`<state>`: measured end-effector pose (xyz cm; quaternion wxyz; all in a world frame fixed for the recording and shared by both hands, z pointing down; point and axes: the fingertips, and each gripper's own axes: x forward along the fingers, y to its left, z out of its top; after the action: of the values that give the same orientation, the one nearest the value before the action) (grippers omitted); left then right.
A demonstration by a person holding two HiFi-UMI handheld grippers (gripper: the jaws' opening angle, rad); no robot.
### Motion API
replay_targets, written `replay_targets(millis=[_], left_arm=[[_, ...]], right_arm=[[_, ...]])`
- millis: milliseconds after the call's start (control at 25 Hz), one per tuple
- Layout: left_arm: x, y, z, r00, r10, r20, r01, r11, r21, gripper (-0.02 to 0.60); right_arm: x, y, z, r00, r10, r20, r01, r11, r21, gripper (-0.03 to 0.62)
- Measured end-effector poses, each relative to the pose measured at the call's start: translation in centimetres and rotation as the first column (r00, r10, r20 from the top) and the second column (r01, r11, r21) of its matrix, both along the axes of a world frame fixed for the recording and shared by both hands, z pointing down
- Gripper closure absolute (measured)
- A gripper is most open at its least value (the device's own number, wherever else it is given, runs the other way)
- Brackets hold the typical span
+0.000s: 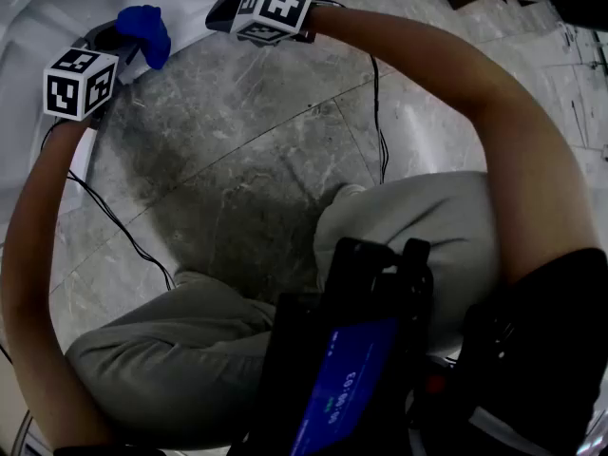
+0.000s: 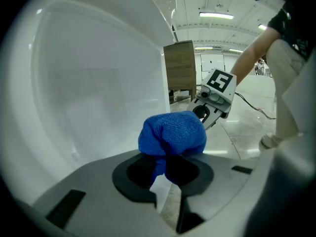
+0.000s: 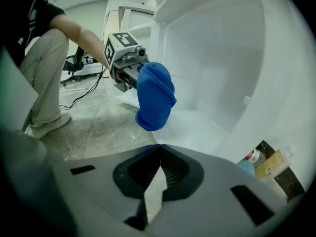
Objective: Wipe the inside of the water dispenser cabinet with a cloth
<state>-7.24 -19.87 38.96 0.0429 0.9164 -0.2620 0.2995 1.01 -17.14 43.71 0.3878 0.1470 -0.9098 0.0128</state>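
A bunched blue cloth [image 2: 173,132] sits between the jaws of my left gripper [image 2: 165,158], which is shut on it. In the head view the cloth [image 1: 144,31] pokes out ahead of the left gripper [image 1: 122,47] at the top left, next to the white cabinet [image 1: 38,8]. The right gripper view shows the cloth [image 3: 155,97] hanging just in front of the cabinet's open white inside [image 3: 222,58]. My right gripper [image 3: 158,147] is shut with nothing in it. It hovers to the right of the cloth, a short way apart from it [image 2: 215,95].
Grey marble floor [image 1: 285,141] spreads below both grippers, with black cables [image 1: 380,131] trailing across it. The person's knees and a dark device fill the lower head view. Bottles [image 3: 261,162] stand low beside the cabinet. A brown cabinet [image 2: 180,70] stands farther back.
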Motion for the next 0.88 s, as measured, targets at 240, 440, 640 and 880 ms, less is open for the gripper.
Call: replay_targets(millis=[240, 440, 640, 880], left_arm=[[0.5, -2.6, 0.0, 0.999, -0.045, -0.019, 0.045, 0.998, 0.047, 0.503], [3.3, -5.4, 1.9, 0.996, -0.081, -0.035, 0.083, 0.994, 0.070, 0.503], [5.2, -9.6, 3.6, 0.988, -0.148, -0.043, 0.151, 0.985, 0.087, 0.503], [6.7, -14.1, 7.1, 0.985, -0.161, 0.062, 0.152, 0.980, 0.127, 0.503]], right_arm=[[0.1, -1.2, -0.1, 1.000, 0.004, 0.012, -0.004, 1.000, 0.007, 0.597], [1.7, -1.1, 1.5, 0.999, 0.027, 0.032, -0.026, 0.999, -0.024, 0.595], [3.6, -2.2, 3.8, 0.998, 0.054, 0.024, -0.052, 0.998, -0.047, 0.596], [4.7, -2.2, 4.6, 0.994, 0.081, 0.073, -0.076, 0.995, -0.072, 0.596]])
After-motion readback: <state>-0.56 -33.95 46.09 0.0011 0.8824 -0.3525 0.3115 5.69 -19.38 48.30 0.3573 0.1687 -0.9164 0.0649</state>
